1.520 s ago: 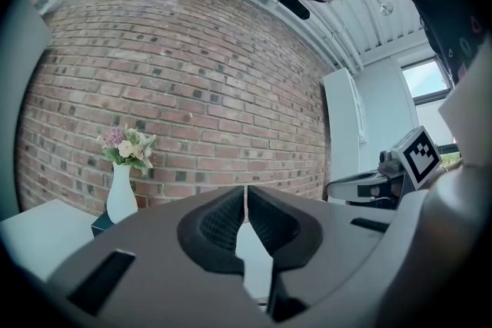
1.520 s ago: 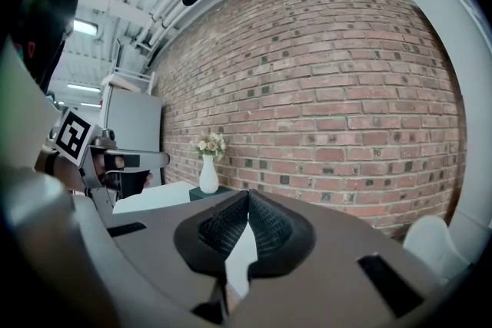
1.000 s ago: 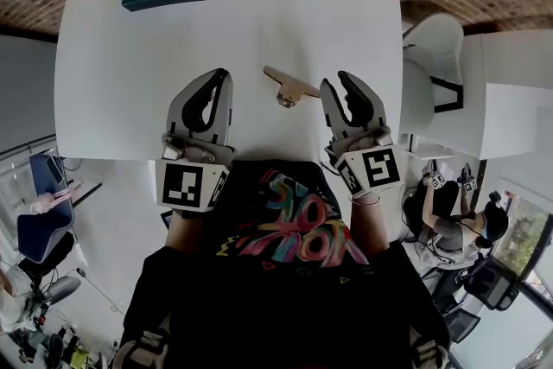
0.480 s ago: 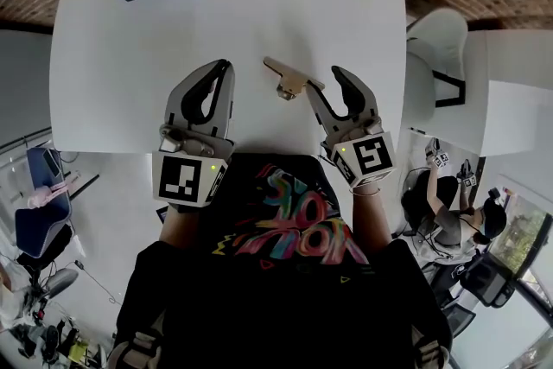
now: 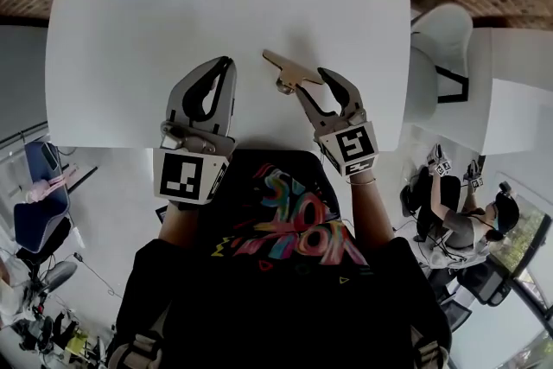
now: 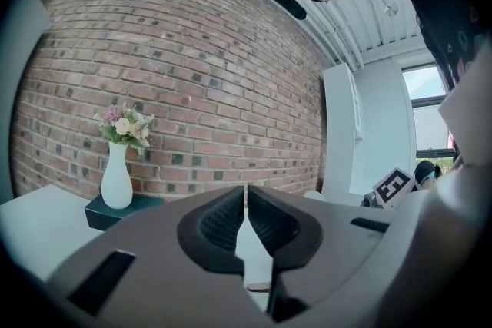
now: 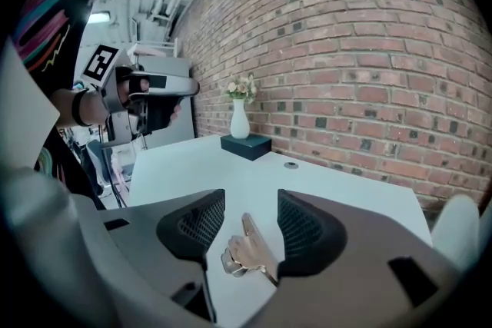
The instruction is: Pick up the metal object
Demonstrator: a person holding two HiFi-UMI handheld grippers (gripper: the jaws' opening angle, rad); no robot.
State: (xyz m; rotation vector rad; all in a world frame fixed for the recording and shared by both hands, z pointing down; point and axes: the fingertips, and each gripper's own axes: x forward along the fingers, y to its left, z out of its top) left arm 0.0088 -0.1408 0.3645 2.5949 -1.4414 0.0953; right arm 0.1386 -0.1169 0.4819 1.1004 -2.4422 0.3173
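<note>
The golden, shiny metal object, a flat bar with a ringed end, lies on the counter between the opening jaws of the right tool. The left tool is closed and empty.

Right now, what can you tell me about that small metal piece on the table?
The metal piece is small, shiny and brass-coloured: a flat tapering bar with a rounded, ring-like part on its near side. It lies flat on the white table. The right gripper, its jaws opening, straddles it, pads not pressing on it.
</note>
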